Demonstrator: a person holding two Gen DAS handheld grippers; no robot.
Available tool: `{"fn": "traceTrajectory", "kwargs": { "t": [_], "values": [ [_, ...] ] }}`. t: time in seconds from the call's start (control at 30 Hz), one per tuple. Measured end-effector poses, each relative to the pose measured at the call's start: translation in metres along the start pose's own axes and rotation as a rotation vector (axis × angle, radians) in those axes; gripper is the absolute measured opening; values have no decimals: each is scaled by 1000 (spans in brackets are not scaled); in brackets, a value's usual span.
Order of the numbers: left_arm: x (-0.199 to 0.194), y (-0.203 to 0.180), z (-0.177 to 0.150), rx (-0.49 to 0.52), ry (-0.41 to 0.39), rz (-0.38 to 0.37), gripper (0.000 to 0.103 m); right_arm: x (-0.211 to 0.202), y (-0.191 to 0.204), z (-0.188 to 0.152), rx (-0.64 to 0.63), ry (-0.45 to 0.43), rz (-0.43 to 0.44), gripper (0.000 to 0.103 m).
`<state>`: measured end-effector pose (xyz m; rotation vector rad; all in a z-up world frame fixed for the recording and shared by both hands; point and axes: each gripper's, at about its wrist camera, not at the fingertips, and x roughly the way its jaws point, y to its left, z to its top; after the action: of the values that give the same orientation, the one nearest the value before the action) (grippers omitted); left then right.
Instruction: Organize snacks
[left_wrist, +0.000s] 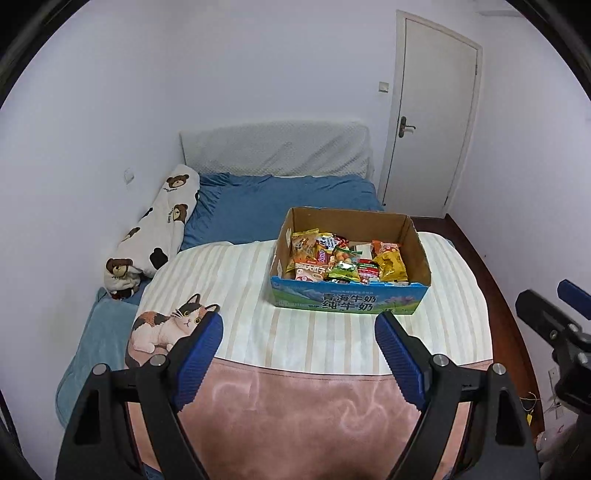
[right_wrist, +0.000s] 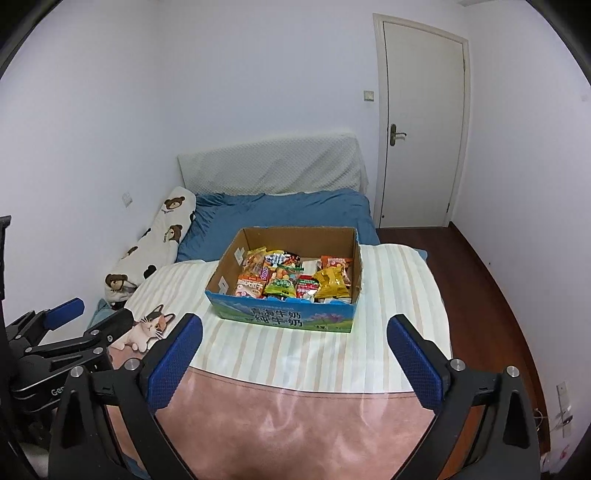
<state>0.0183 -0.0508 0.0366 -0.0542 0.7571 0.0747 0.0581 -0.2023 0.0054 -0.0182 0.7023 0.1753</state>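
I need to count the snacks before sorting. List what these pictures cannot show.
- Lower snacks: both views, buried under the top packets.
- Front row: both views, cut off by the cardboard box front wall.
- Packet labels: both views, too small.
- Cat cushion: partly behind the left gripper in both views.

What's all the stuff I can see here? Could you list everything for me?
cardboard box: one, brown with blue-green front, on the striped cover
snack packets: many, mixed colours, inside the box
striped cover: one, cream, over the bed
blue bedding: one, behind the box
bear pillow: one, white, along the wall
cat picture: one, calico, bed's left edge
door: one, white, closed
left gripper: open, empty
right gripper: open, empty
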Motion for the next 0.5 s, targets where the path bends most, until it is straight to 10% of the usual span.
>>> {"fn": "traceTrajectory", "kwargs": {
  "t": [0.5],
  "values": [
    [79,-8,27,12,55,47,96,88,-18,23,54,64,-40,103]
  ]
}}
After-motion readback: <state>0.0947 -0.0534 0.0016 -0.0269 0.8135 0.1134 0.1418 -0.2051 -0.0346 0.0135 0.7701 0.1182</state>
